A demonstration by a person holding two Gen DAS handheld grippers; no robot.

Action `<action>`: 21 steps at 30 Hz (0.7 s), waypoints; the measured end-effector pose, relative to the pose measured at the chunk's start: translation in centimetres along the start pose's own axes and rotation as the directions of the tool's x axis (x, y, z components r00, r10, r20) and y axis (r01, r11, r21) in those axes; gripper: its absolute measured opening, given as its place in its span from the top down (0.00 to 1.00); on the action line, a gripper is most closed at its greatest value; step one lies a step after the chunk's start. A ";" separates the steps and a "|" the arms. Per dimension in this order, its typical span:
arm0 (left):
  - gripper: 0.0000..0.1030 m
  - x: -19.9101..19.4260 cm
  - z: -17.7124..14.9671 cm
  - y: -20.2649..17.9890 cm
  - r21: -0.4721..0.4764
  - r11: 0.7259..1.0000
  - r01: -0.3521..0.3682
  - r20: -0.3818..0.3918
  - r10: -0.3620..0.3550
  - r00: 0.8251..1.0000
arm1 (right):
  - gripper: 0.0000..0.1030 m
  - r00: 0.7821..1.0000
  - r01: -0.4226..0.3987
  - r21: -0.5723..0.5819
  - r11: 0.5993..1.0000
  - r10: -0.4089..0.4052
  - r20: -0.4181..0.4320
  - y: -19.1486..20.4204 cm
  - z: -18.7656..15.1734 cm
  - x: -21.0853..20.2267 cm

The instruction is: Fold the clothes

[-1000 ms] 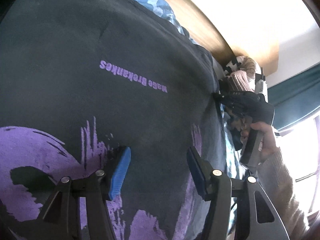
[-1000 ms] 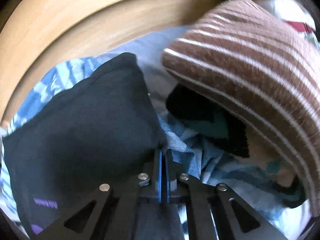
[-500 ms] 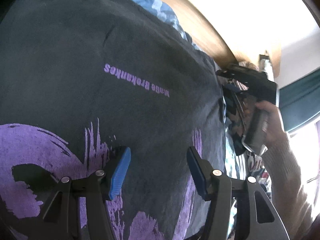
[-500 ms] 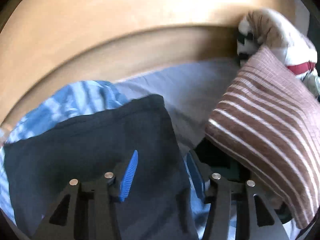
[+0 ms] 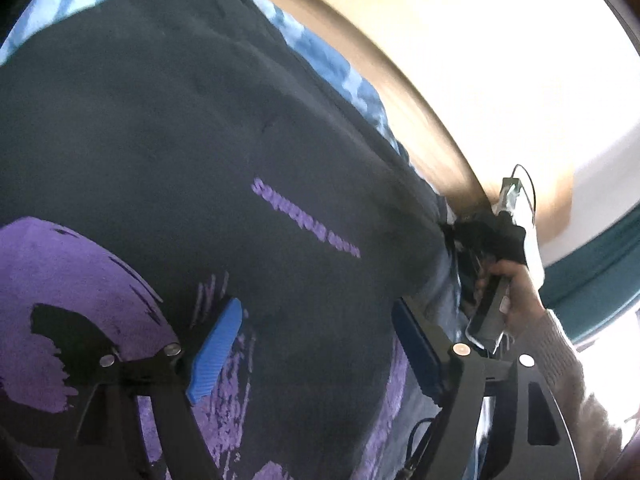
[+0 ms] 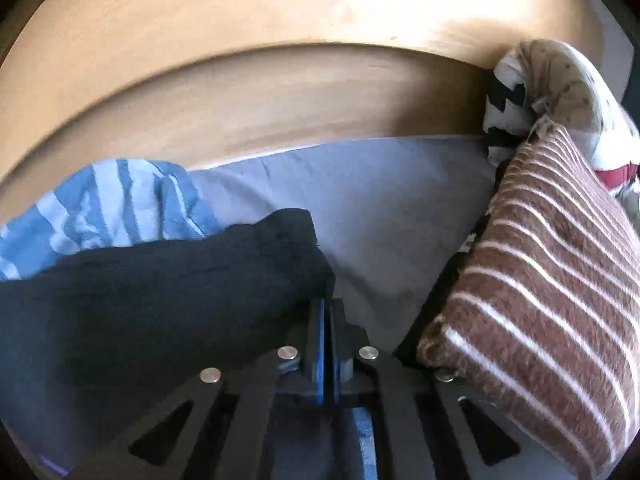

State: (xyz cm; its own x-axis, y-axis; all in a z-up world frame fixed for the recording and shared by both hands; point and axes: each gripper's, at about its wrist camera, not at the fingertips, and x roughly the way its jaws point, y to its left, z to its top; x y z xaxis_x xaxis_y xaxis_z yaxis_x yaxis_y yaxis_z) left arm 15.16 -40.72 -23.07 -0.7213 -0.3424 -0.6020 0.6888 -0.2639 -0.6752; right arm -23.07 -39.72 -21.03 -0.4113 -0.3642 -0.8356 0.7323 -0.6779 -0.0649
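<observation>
Gripping the far right corner of the black T-shirt (image 6: 152, 304), the right gripper (image 6: 325, 344) has its blue pads pressed flat together with dark cloth caught between them; its jaws have just been closing, shirt edge in the pinch. It points steeply down at the bed. From the left wrist view the same gripper (image 5: 460, 236) sits at the shirt's far right edge, held pistol-style by the person's right hand (image 5: 508, 292), knuckles wrapped round the handle, pale knit sleeve (image 5: 568, 376) running back toward the lower right.

Left gripper (image 5: 316, 350) hangs over the near part of the shirt, tilted downward, jaws wide apart; they have just been opening further, nothing pinched. Blue left pad (image 5: 216, 350) sits over the purple print (image 5: 52, 300), the dark right pad over black cloth near the right edge. Cannot tell if the pads touch the fabric.

Shirt lies spread on the bed, purple lettering (image 5: 304, 218) across the middle, purple graphic near the camera. Blue patterned cloth (image 6: 104, 204) peeks out past its far edge, against the wooden headboard (image 6: 280, 92). Grey sheet (image 6: 380, 208) bare just beyond the pinched corner. Brown striped pillow (image 6: 540, 288) stands to the right of the right gripper, close beside it, with a white patterned pillow (image 6: 560, 92) behind it by the headboard.
</observation>
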 end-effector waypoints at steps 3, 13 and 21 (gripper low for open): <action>0.24 0.1 0.4 0.3 -0.015 1.000 -0.018 0.017 0.019 1.000 | 1.00 0.996 0.080 -0.007 0.997 -0.080 0.025 0.3 0.0 0.3; 0.24 -0.3 1.1 0.5 -0.017 0.998 -0.062 0.000 0.062 0.998 | 0.79 0.996 -0.089 -0.137 0.987 0.092 0.015 4.0 -2.0 -4.5; 0.24 -1.9 2.5 1.7 -0.053 0.974 -0.219 0.139 0.224 0.965 | 0.74 0.993 0.101 0.058 0.993 -0.098 -0.059 3.5 -1.9 -1.3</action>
State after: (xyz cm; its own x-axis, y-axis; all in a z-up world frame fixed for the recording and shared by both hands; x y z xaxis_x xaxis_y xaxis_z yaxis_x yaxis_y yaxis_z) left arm 17.88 -42.82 -22.03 -0.5316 -0.5145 -0.6728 0.8250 -0.1348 -0.5488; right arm -18.89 -40.42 -21.22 -0.4482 -0.2580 -0.8559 0.6540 -0.7474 -0.1172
